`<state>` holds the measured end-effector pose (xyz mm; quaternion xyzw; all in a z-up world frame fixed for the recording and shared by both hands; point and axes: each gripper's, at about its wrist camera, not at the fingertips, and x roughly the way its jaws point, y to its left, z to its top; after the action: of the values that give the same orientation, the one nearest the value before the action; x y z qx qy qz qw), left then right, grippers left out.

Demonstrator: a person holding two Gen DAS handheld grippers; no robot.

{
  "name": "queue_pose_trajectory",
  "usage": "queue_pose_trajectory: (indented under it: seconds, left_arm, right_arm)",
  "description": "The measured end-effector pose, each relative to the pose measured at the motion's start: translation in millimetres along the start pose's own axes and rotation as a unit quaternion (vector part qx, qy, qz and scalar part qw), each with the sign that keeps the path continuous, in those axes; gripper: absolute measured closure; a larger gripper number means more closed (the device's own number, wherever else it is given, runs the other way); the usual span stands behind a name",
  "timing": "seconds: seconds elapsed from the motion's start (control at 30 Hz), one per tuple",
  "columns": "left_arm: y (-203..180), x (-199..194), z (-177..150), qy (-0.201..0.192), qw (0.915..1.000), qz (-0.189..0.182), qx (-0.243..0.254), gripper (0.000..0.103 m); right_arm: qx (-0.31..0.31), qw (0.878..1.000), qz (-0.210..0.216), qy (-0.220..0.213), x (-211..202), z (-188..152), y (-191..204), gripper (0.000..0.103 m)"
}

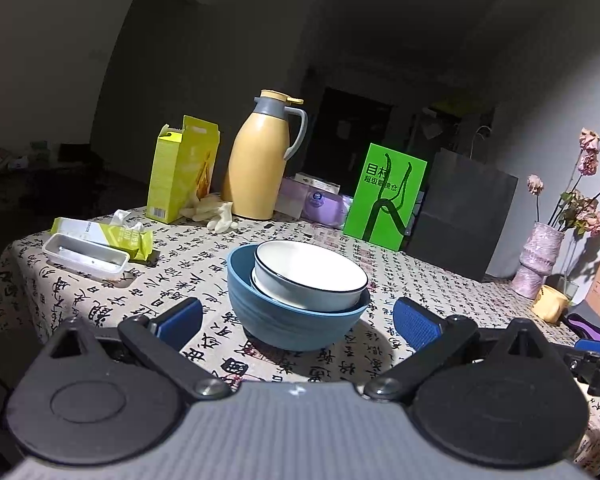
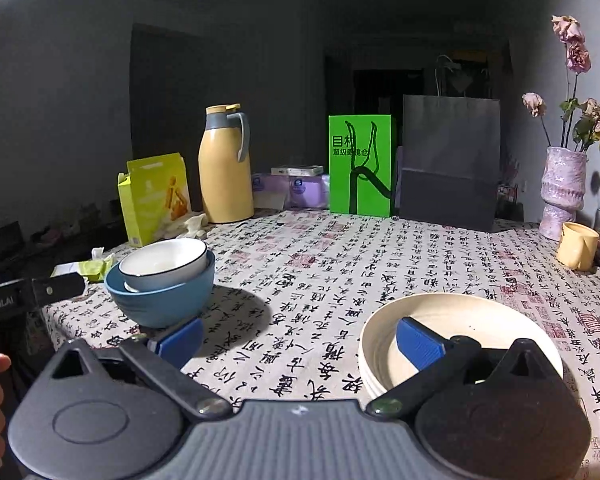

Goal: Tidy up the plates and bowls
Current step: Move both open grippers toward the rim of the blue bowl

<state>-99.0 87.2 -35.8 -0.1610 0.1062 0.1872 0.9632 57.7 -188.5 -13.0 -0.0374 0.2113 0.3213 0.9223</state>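
Observation:
A blue bowl [image 1: 292,320] stands on the table with white, dark-rimmed bowls [image 1: 312,276] nested in it. My left gripper [image 1: 298,324] is open and empty, its blue pads either side of the blue bowl's near wall, apart from it. In the right wrist view the same blue bowl [image 2: 160,300] with a white bowl [image 2: 164,262] sits at the left. A cream bowl [image 2: 460,340] stands at the right. My right gripper [image 2: 300,340] is open and empty, with its right pad over the cream bowl's inside.
The table wears a calligraphy-print cloth [image 2: 320,272]. At the back stand a yellow thermos [image 1: 260,160], a yellow-green carton [image 1: 180,172], a green box [image 1: 384,196], a black paper bag [image 1: 464,212] and a vase of dried flowers [image 2: 560,192]. A yellow cup [image 2: 578,246] is at right, a metal tin [image 1: 86,256] at left.

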Motion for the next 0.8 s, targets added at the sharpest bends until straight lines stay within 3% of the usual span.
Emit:
queue_pose_trajectory:
  seconds: [0.4,0.8]
  left_arm:
    - [21,13,9,0.005,0.9998,-0.021,0.004,0.0]
    - [44,36,12,0.034,0.9988,-0.034,-0.012,0.0]
  right_arm:
    - [-0.022,0.999,-0.023,-0.009,9,11,25,0.0]
    - [-0.031,0.999,-0.029,0.016,42,19,42,0.0]
